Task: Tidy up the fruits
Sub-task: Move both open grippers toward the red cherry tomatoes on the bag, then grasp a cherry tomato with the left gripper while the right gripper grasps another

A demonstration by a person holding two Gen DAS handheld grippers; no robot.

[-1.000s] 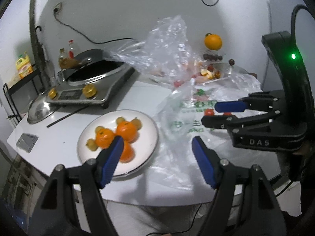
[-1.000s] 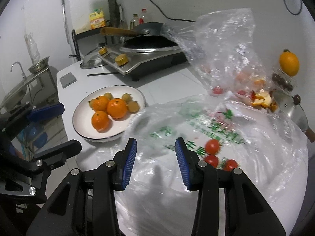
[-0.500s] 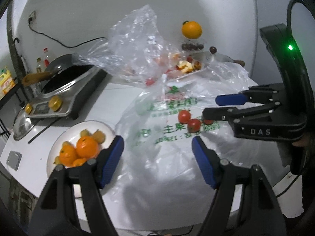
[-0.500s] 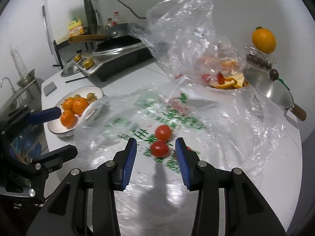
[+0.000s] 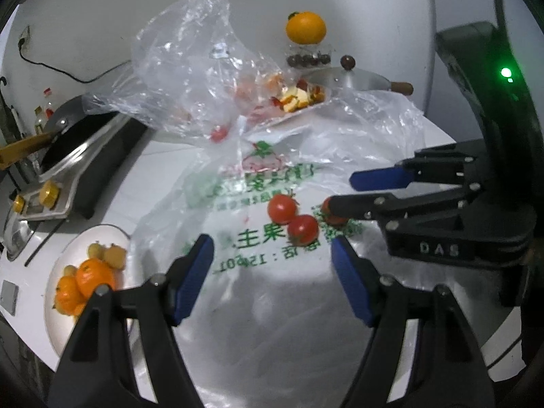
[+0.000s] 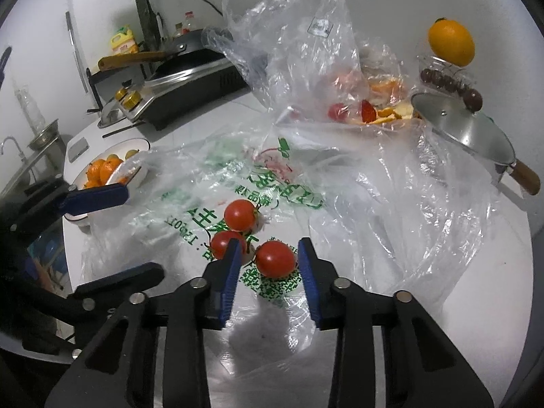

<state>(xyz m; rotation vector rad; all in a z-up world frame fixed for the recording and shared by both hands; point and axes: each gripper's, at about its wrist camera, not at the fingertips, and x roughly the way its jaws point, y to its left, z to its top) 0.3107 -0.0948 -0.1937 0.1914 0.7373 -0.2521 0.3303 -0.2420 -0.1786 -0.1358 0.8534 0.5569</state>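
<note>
Three red tomatoes (image 6: 240, 215) lie on a flattened, green-printed plastic bag (image 6: 210, 176) on the white table. My right gripper (image 6: 268, 261) is low over the bag and its jaws are closing. The nearest tomato (image 6: 275, 259) sits between the blue pads, with a gap still showing at the left pad. In the left wrist view the right gripper (image 5: 341, 192) comes in from the right and partly hides that tomato (image 5: 335, 219). My left gripper (image 5: 272, 272) hangs open above the bag, with nothing between its fingers. A white plate (image 5: 61, 326) of oranges (image 5: 93, 275) is at the left.
An induction cooker (image 6: 190, 85) with a pan stands at the back left. A crumpled clear bag (image 6: 299, 51) covers fruit scraps (image 6: 384, 102) at the back. An orange (image 6: 450, 42) tops a box of dark fruit, and a steel lid (image 6: 465, 132) lies at the right.
Both grippers have moved right and down from the plate, over the bag, to the tomatoes. The right jaws have narrowed around the nearest tomato. The left jaws keep their width.
</note>
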